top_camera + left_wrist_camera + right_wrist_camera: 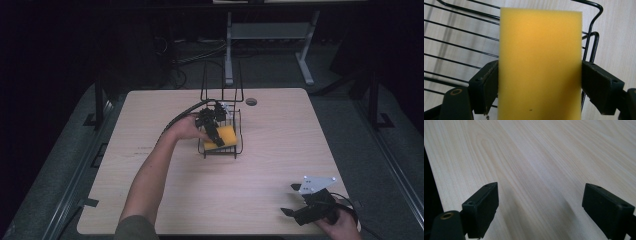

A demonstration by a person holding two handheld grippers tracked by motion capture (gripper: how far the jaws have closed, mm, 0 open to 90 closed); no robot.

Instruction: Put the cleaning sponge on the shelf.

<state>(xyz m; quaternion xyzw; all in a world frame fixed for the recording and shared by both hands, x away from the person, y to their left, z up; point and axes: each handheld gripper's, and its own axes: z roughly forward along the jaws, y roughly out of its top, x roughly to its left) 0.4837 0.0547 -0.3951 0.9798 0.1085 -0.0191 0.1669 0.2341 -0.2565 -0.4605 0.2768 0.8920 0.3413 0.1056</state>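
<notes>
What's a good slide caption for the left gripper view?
Left tool clamps a yellow sponge over the black wire rack.

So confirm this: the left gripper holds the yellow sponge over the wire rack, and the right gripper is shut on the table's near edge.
One part is wrong. The right gripper is open, its jaws wide apart with bare table between them, as the right gripper view shows. The left gripper does hold the sponge over the rack.

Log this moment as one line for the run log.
left gripper: shut on sponge | sponge: over wire rack | right gripper: open, idle at table near corner
</notes>
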